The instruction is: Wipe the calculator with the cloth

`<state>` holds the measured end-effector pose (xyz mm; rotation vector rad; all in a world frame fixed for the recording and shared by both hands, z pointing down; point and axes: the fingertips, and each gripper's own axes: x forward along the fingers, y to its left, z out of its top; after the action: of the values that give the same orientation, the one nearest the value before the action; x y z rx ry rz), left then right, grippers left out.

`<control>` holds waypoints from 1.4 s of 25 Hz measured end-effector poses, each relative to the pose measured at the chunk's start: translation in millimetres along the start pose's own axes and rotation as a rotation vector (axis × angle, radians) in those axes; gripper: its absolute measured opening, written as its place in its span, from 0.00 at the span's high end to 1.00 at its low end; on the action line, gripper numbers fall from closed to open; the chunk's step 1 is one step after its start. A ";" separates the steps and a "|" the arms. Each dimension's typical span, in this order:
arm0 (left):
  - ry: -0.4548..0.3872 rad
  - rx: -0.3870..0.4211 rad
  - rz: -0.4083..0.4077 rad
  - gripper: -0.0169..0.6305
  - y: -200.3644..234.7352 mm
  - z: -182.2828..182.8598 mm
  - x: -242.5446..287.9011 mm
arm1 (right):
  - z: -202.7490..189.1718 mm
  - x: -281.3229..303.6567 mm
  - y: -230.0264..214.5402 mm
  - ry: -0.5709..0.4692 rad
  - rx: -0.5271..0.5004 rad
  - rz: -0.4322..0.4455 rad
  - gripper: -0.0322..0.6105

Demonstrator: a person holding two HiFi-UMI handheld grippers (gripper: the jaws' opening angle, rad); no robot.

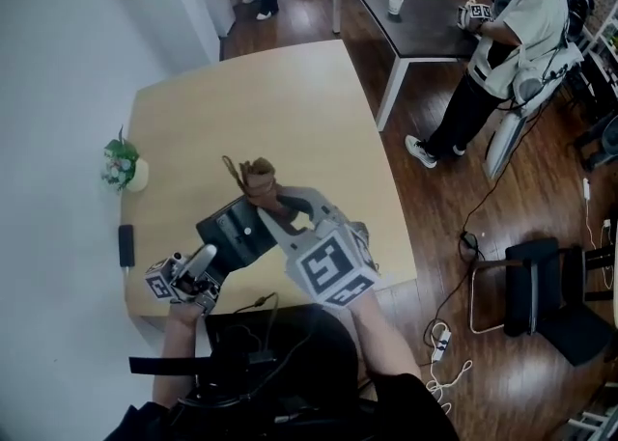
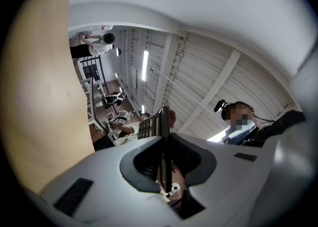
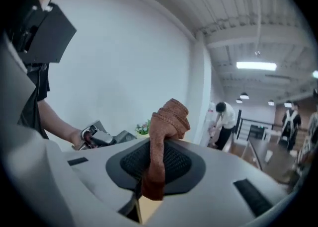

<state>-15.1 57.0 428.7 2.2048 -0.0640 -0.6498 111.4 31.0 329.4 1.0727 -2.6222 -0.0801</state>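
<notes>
The black calculator (image 1: 235,233) is lifted off the wooden table (image 1: 290,111), and my left gripper (image 1: 205,258) is shut on its near end. In the left gripper view the calculator (image 2: 155,127) shows edge-on, pinched between the jaws of the left gripper (image 2: 166,146), with its keys facing left. My right gripper (image 1: 277,206) is shut on a bunched brown cloth (image 1: 257,179), which sits just above the calculator's far end. In the right gripper view the cloth (image 3: 166,119) sticks up out of the right gripper (image 3: 156,154), and the left gripper (image 3: 97,136) shows beyond it.
A small potted plant (image 1: 123,166) and a flat black object (image 1: 126,244) sit at the table's left edge. Beyond are a dark table (image 1: 425,34) with a white cup (image 1: 395,5), a person (image 1: 507,39) standing at it, and a black chair (image 1: 546,285) to the right.
</notes>
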 end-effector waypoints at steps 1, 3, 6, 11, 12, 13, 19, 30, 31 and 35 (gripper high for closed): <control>0.010 0.008 -0.001 0.89 -1.9 -2.2 4.8 | 10.8 9.5 8.4 0.001 -0.075 0.010 0.85; 0.016 0.022 -0.007 0.89 -5.7 -4.3 12.4 | 15.1 27.5 29.8 0.025 -0.180 0.067 0.85; 0.001 0.030 -0.002 0.89 -8.3 -0.2 16.2 | 2.5 35.3 62.0 0.055 -0.246 0.163 0.85; -0.065 0.034 -0.002 0.88 -5.1 16.3 3.3 | -37.2 15.7 98.4 0.124 -0.247 0.295 0.85; -0.066 0.034 0.007 0.88 -2.9 17.1 1.2 | -52.9 9.6 107.2 0.169 -0.250 0.334 0.85; -0.059 0.034 0.023 0.88 -0.4 16.6 -0.2 | -68.3 2.6 115.0 0.215 -0.247 0.374 0.85; 0.008 0.032 0.064 0.89 5.5 4.6 7.5 | -38.5 -9.6 77.0 0.183 -0.217 0.271 0.85; 0.018 0.053 0.089 0.88 3.6 0.5 18.2 | -12.7 47.6 76.2 0.165 -0.454 0.158 0.85; -0.012 0.035 0.077 0.88 1.4 4.9 17.4 | -20.5 43.4 81.8 0.174 -0.440 0.169 0.85; -0.152 -0.070 0.026 0.88 -7.4 23.1 24.0 | -73.5 25.2 107.3 0.254 -0.373 0.240 0.85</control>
<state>-6.5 39.6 400.7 2.0810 -0.1456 -0.7928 44.1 95.4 423.7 0.5966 -2.3602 -0.3401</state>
